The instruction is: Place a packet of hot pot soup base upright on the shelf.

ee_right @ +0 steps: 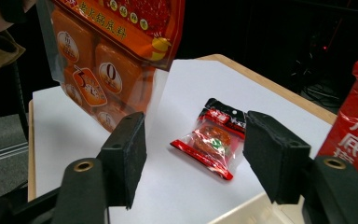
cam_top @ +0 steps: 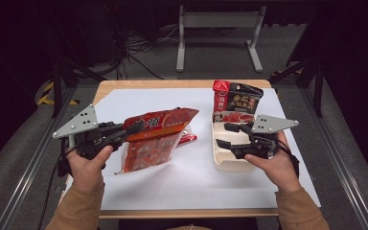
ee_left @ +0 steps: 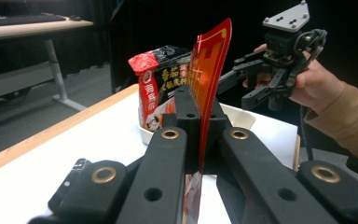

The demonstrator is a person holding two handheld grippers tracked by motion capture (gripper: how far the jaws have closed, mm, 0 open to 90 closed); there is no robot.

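A large red-orange pouch with a clear lower part hangs tilted over the white sheet, and my left gripper is shut on its edge. In the left gripper view the jaws press on the pouch, which stands up between them. My right gripper hovers open over a white tray. Its pads stand wide apart with nothing between them. A small red sachet lies flat on the sheet beyond them, below the pouch.
A red and black packet stands at the tray's far end, also seen as the packet in the left gripper view. The white sheet covers a wooden table. A metal stand is on the floor behind.
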